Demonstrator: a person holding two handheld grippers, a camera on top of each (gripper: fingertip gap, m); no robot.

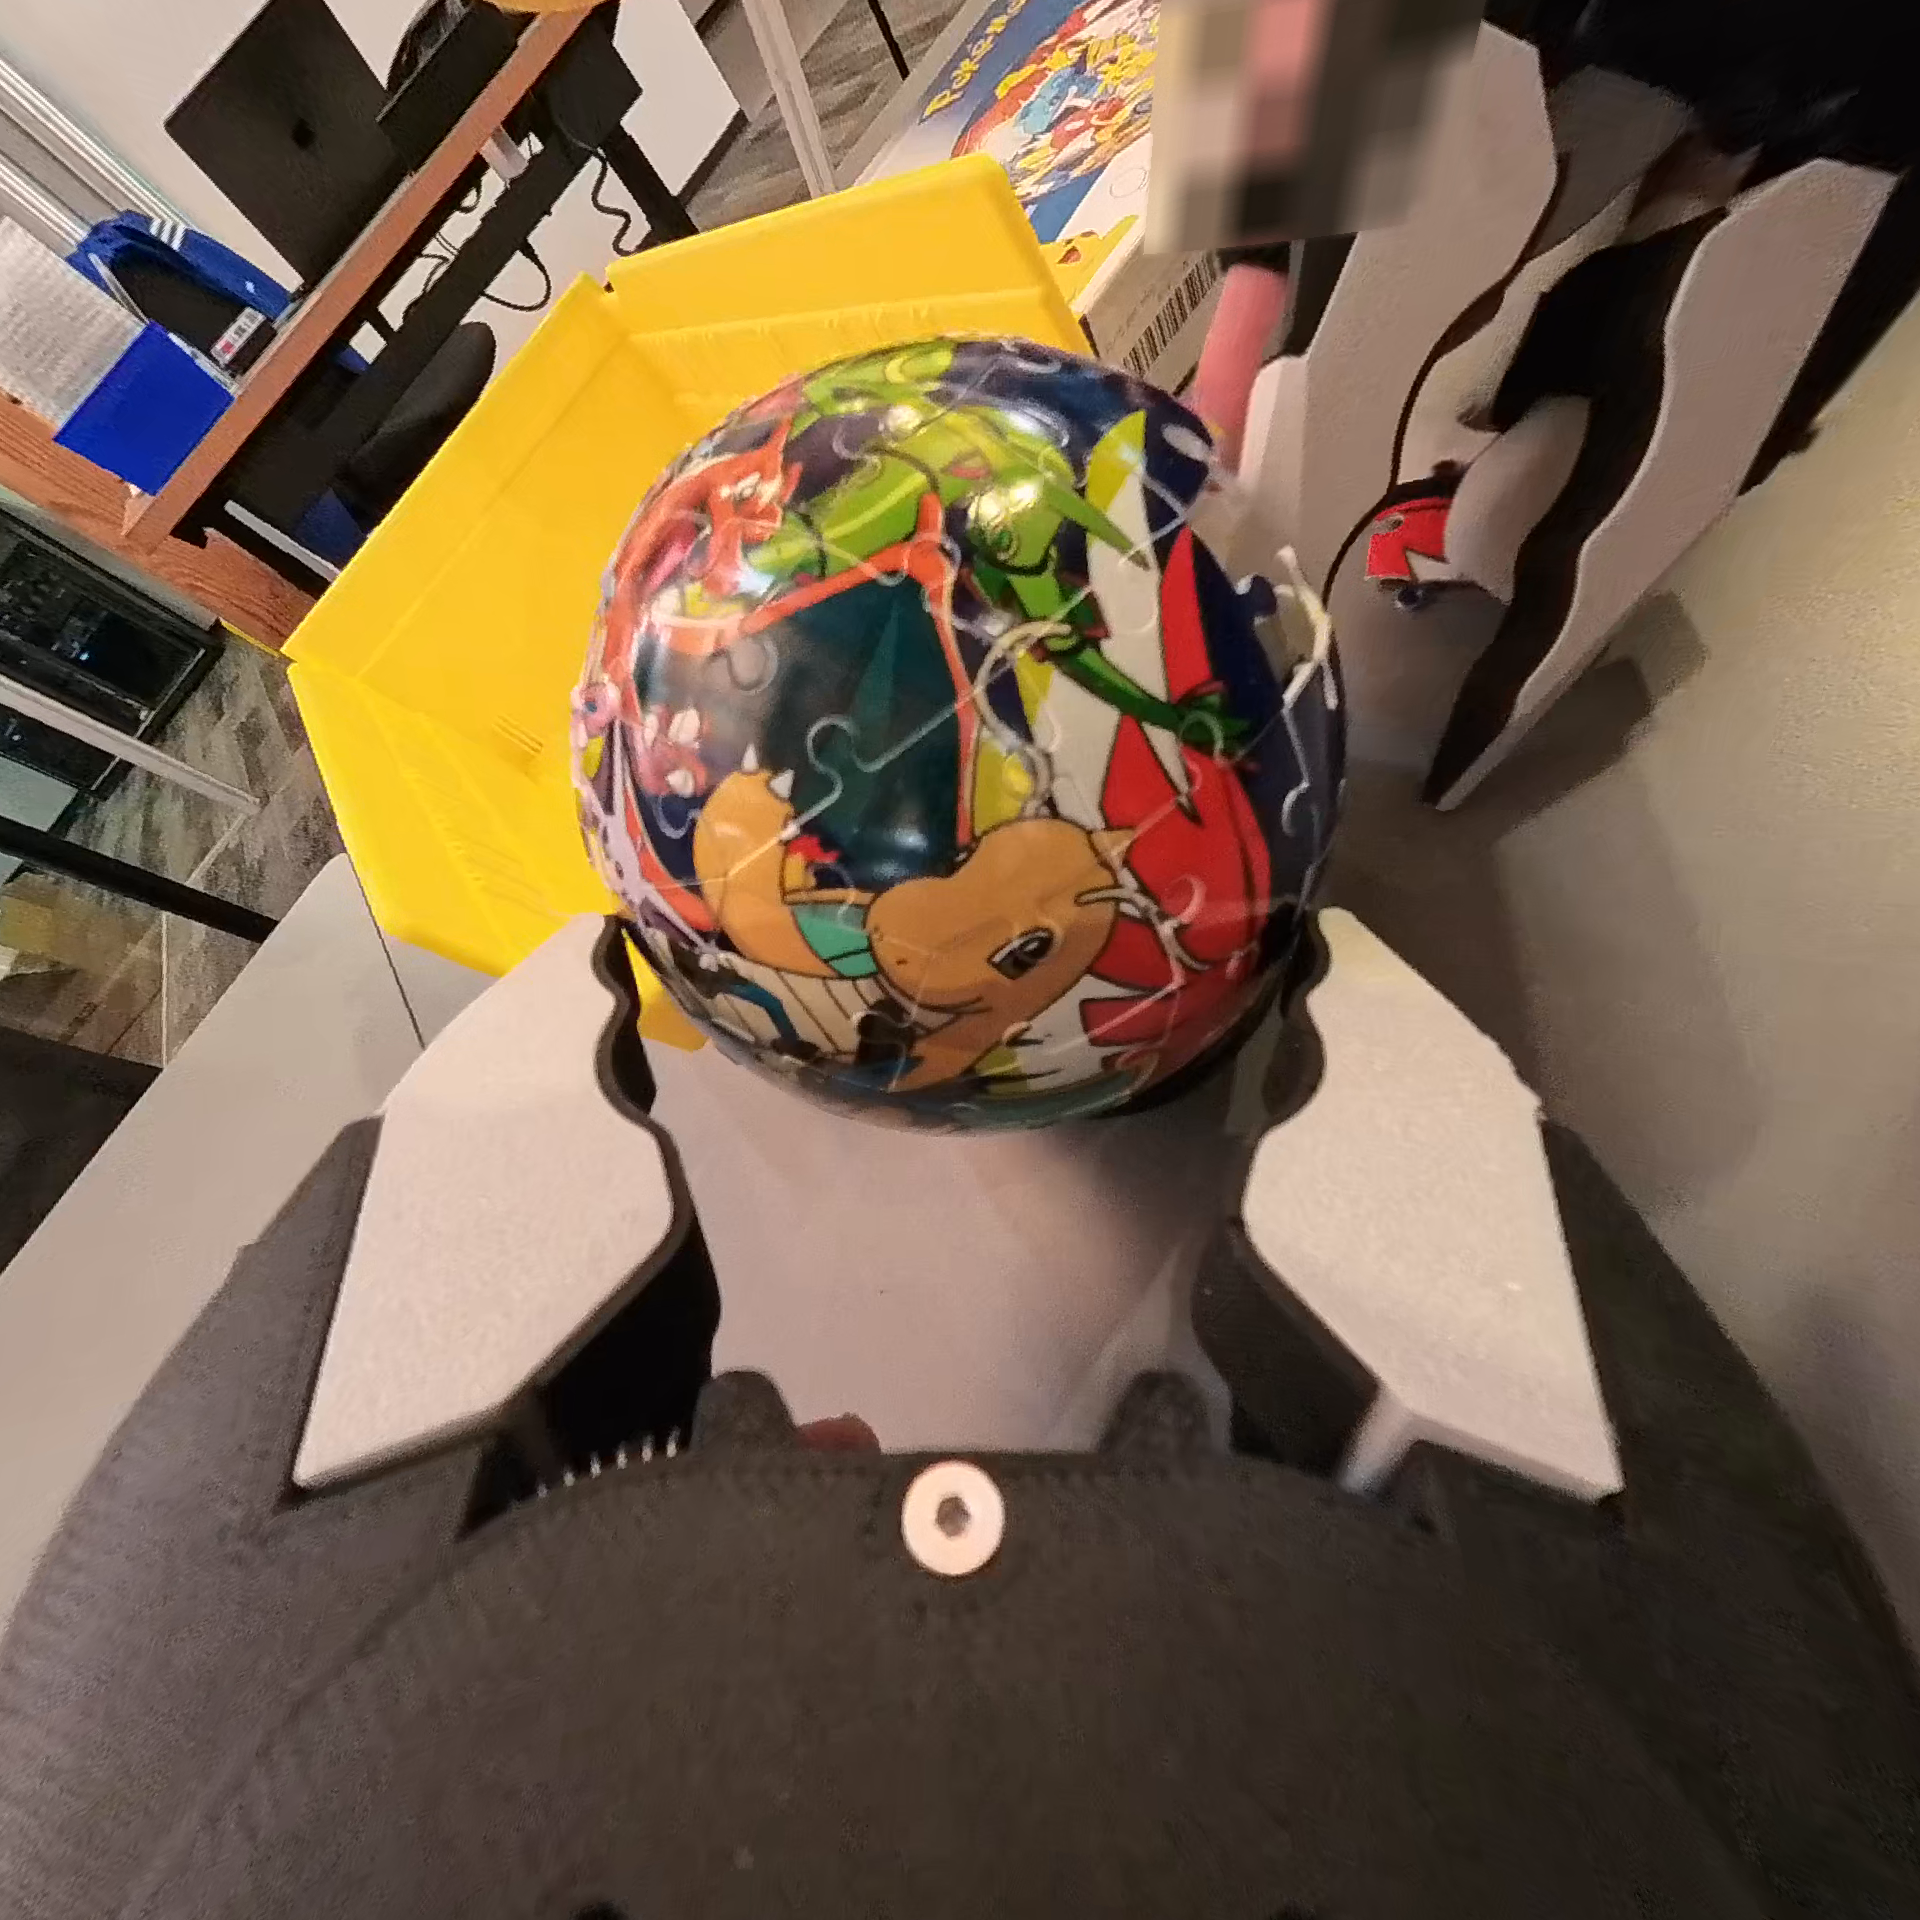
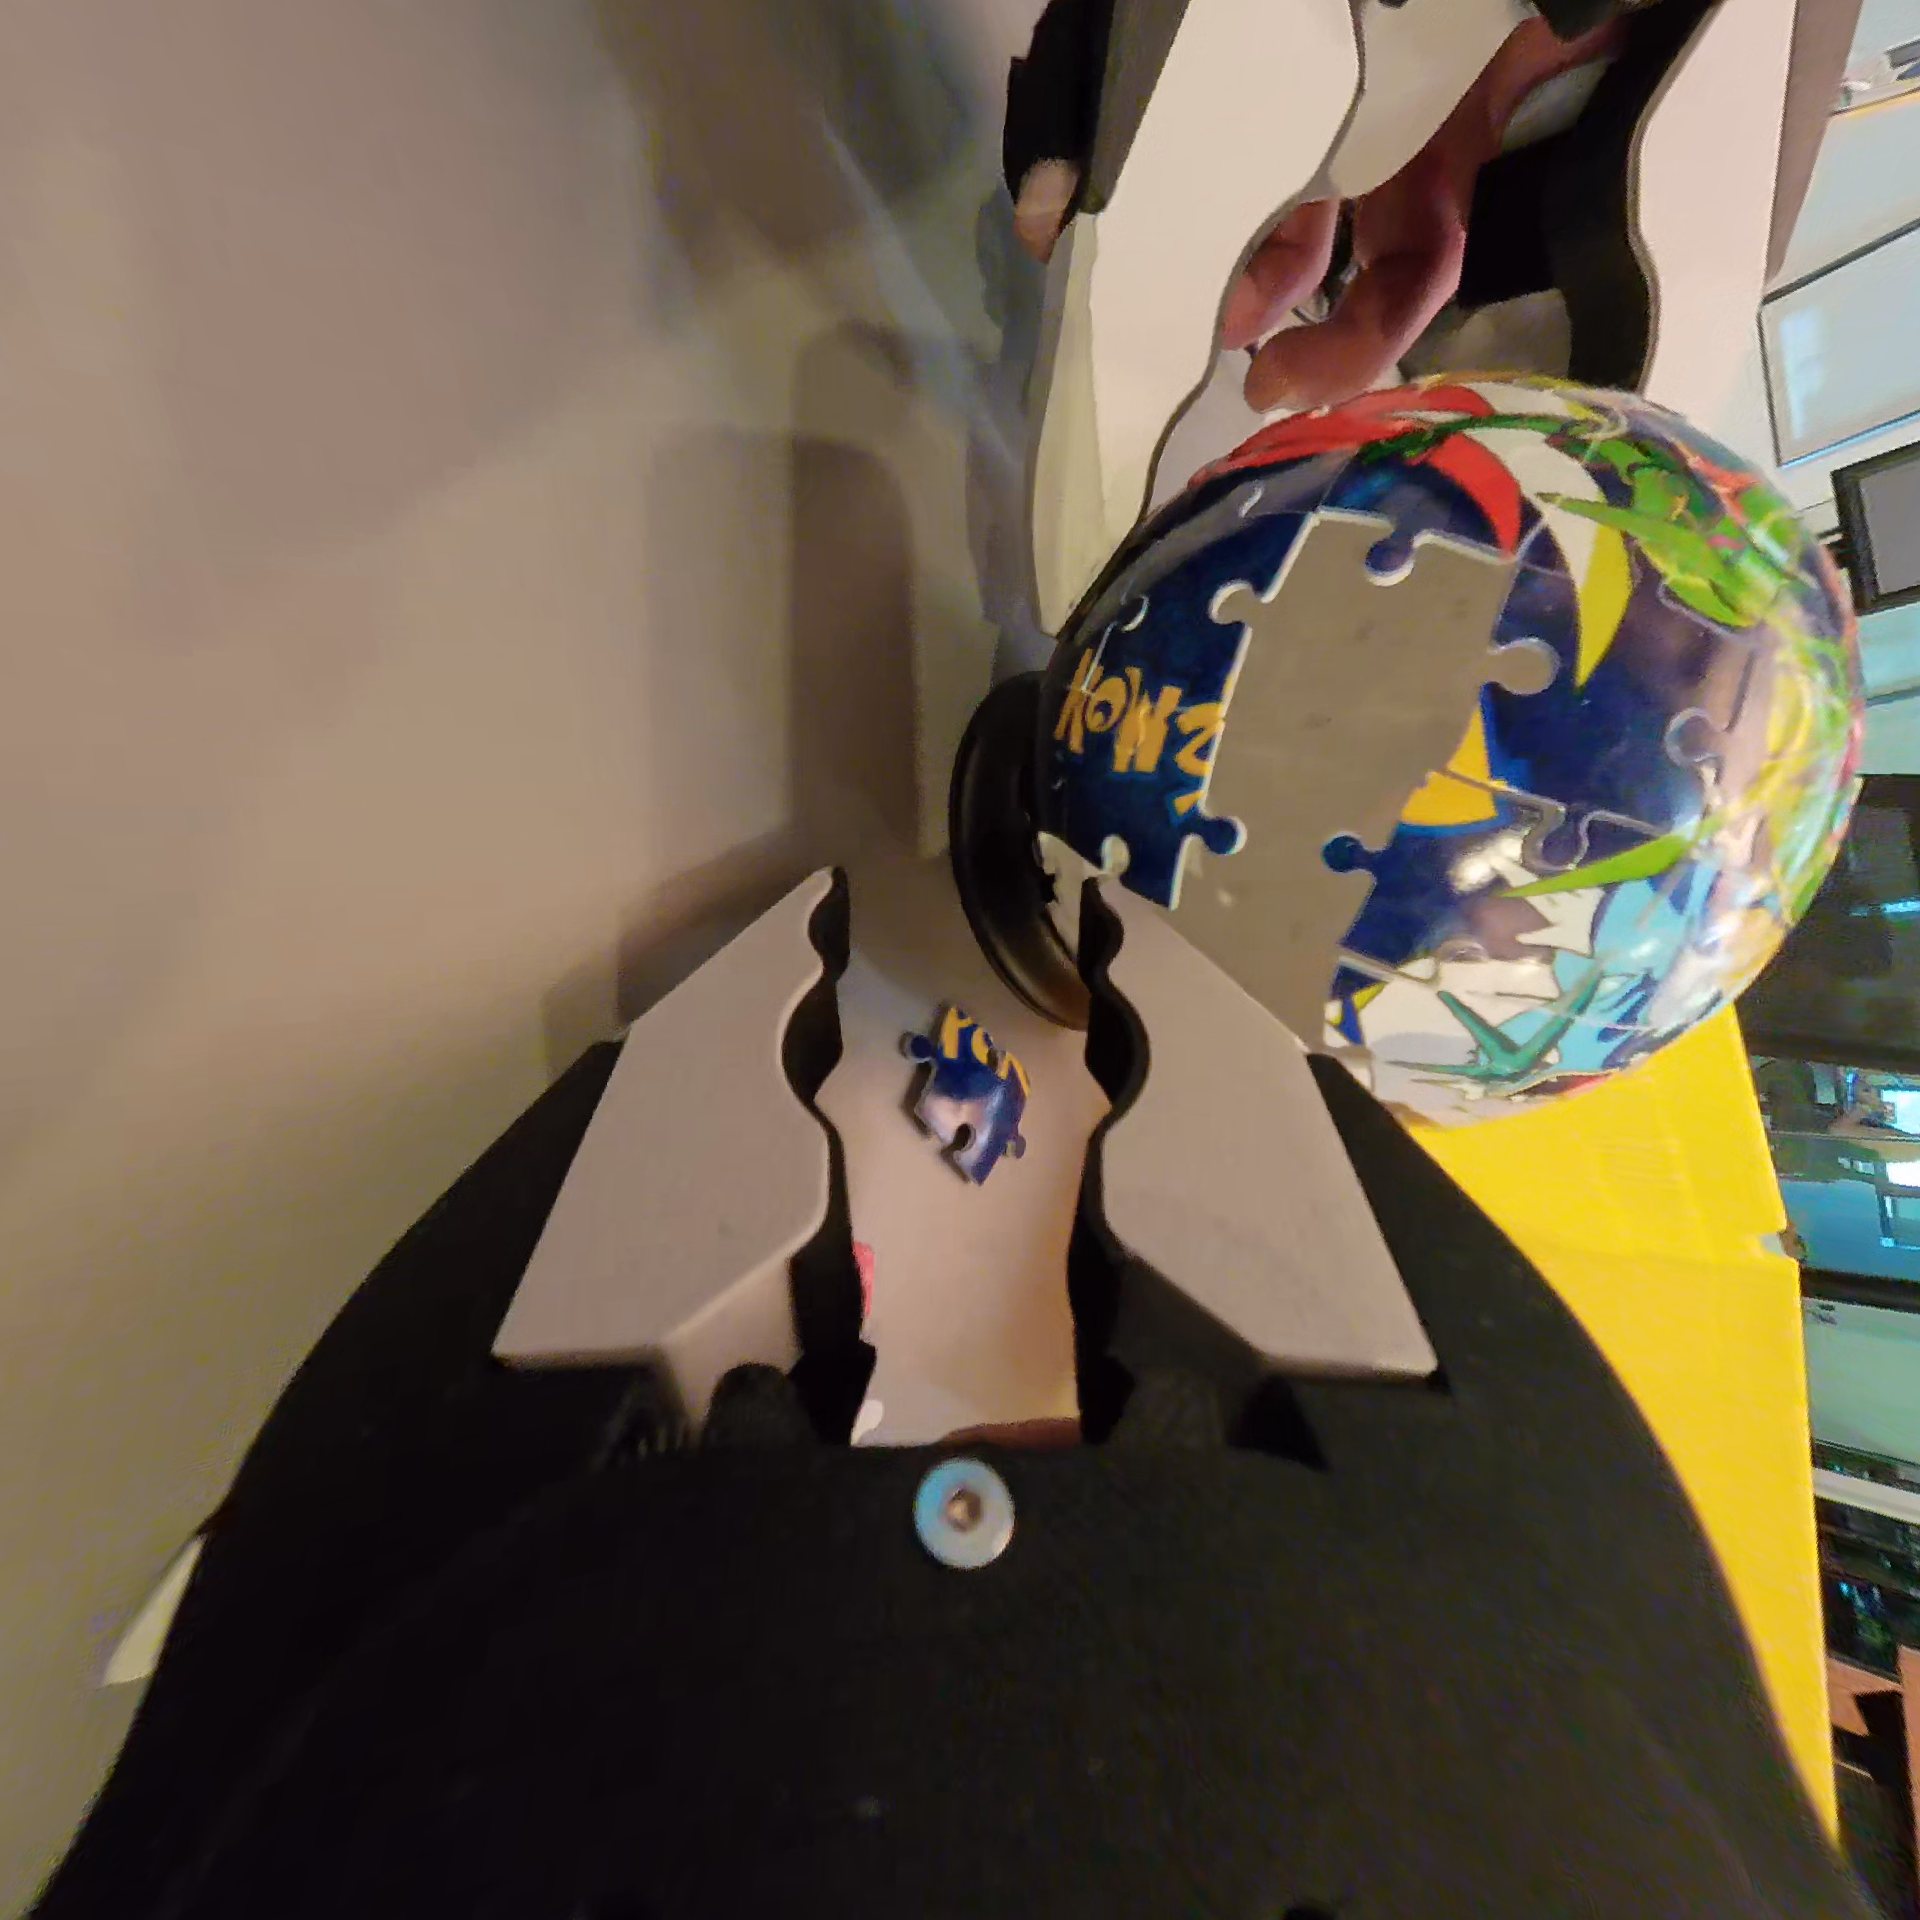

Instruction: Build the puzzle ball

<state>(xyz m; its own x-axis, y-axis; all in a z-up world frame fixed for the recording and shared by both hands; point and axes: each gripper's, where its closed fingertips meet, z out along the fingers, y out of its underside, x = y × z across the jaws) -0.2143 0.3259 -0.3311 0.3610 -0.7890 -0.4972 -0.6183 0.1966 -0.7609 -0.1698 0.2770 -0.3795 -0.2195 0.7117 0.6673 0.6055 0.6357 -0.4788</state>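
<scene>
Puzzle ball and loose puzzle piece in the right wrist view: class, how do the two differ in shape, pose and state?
The puzzle ball is a large, nearly complete sphere with a grey gap; the loose puzzle piece is one small tabbed part. The ball sits on a black stand; the piece lies on the table between the open right gripper fingers. Both share blue with yellow print.

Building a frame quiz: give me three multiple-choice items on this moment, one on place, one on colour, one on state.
1. Where does the loose puzzle piece lie?
A. in the yellow bin
B. on the table between the right gripper fingers
C. on top of the ball

2. What colour is the bin behind the puzzle ball?
A. yellow
B. green
C. black

3. What is the ball's state?
A. complete
B. in halves
C. a gap of missing pieces

B: piece lies flat between the open fingers.
A: bin walls are yellow.
C: grey gap shows in the right wrist view.
</scene>
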